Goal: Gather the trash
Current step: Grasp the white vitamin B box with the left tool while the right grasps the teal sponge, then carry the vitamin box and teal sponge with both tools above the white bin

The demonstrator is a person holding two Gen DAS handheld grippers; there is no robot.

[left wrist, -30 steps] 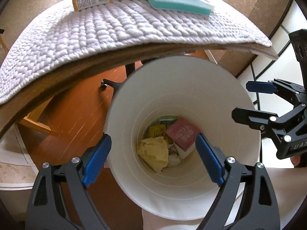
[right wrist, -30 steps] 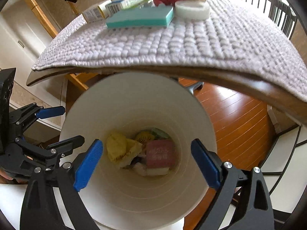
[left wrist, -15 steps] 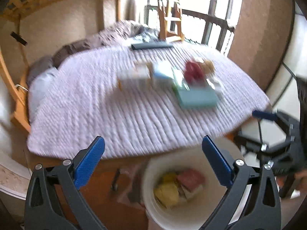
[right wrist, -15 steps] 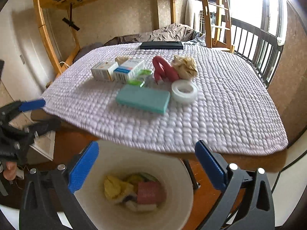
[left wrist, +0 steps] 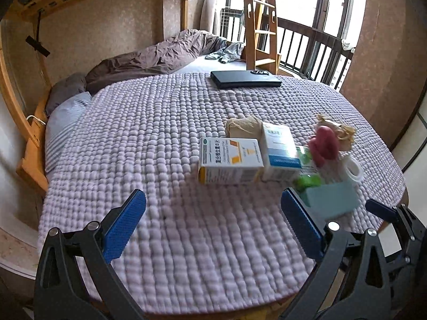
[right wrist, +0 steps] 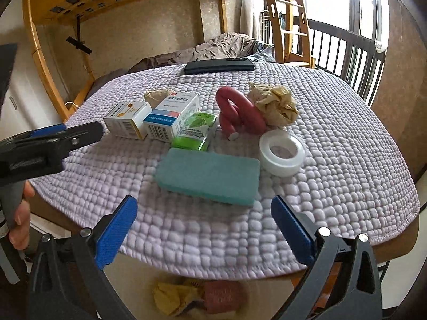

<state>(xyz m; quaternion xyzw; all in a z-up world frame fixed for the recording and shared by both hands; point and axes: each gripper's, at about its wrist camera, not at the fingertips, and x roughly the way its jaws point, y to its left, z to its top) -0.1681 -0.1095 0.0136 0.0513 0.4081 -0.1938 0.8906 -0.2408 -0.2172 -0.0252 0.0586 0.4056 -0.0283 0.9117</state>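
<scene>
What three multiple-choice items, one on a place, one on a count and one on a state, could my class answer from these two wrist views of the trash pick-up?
1. Where does the tape roll lie relative to the teal block in the right wrist view?
A. To its right
B. On top of it
C. To its left

2. How many medicine boxes lie on the quilt?
A. One
B. Two
C. Four

3. How do the jaws of the right gripper stand?
A. Shut on the tape roll
B. Shut on nothing
C. Open, holding nothing

Answers:
1. A, the roll sits off the block's right end.
2. B, an orange-marked box and a blue-striped box lie side by side.
3. C, the blue pads are spread wide with only quilt between them.
</scene>
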